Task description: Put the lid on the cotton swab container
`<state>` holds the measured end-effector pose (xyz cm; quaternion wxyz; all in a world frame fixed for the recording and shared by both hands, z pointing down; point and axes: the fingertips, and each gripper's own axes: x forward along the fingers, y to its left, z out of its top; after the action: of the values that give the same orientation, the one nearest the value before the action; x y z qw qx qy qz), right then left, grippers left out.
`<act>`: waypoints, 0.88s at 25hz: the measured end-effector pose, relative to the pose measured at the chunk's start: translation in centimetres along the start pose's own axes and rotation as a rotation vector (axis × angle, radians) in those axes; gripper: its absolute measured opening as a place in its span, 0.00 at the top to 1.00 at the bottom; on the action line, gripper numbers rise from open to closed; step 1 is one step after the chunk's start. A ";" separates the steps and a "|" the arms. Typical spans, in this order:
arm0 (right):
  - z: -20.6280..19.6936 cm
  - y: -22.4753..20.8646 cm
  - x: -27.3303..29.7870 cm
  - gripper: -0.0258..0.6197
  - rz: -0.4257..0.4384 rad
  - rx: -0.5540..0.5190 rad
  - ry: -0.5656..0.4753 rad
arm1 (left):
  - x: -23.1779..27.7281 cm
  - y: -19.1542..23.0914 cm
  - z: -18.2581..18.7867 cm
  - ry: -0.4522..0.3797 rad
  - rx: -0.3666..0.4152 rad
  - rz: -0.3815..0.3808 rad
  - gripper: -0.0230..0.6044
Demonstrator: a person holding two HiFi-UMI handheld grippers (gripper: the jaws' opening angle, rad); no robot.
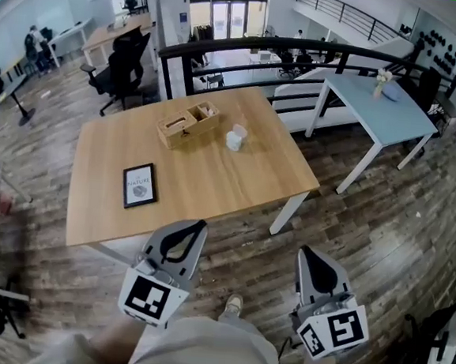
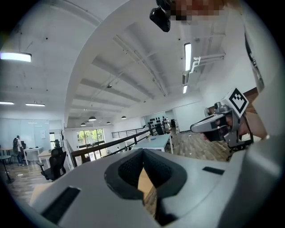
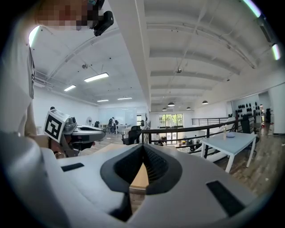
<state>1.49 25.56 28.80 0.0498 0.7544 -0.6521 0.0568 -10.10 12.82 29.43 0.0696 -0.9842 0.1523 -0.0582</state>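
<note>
Wooden surface (image 1: pixel 213 176): the cotton swab container (image 1: pixel 235 139) sits just right of the organiser box (image 1: pixel 187 124). Your left hand-held gripper (image 1: pixel 198 228) and right hand-held gripper (image 1: pixel 309 256) hang well short of that box, jaws closed and empty; approach, and locate the lid first.

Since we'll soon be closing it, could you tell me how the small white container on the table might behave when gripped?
The container looks small and pale, so it is probably light and apt to slide on the smooth table. It seems to stand upright, so a sideways nudge might tip it.
</note>
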 end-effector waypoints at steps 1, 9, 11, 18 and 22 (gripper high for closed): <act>0.0 -1.0 0.4 0.92 0.008 0.001 0.000 | 1.0 -0.1 0.2 -0.002 0.002 0.008 0.93; -1.0 -5.4 3.1 0.92 0.043 0.017 0.014 | 6.1 -0.6 0.8 0.000 0.020 0.025 0.93; -1.2 -6.0 3.8 0.92 0.052 0.025 0.020 | 6.9 -0.3 1.0 0.002 0.019 0.033 0.93; -2.3 -8.5 7.2 0.92 0.055 0.029 0.046 | 10.5 1.3 -1.1 0.036 0.009 0.032 0.93; -2.1 -10.5 10.6 0.92 0.053 0.030 0.049 | 13.4 3.0 -1.9 0.046 0.008 0.031 0.93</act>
<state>13.36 17.02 32.44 0.0529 0.7359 -0.6695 0.0861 1.46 5.65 32.04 0.0708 -0.9798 0.1687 -0.0803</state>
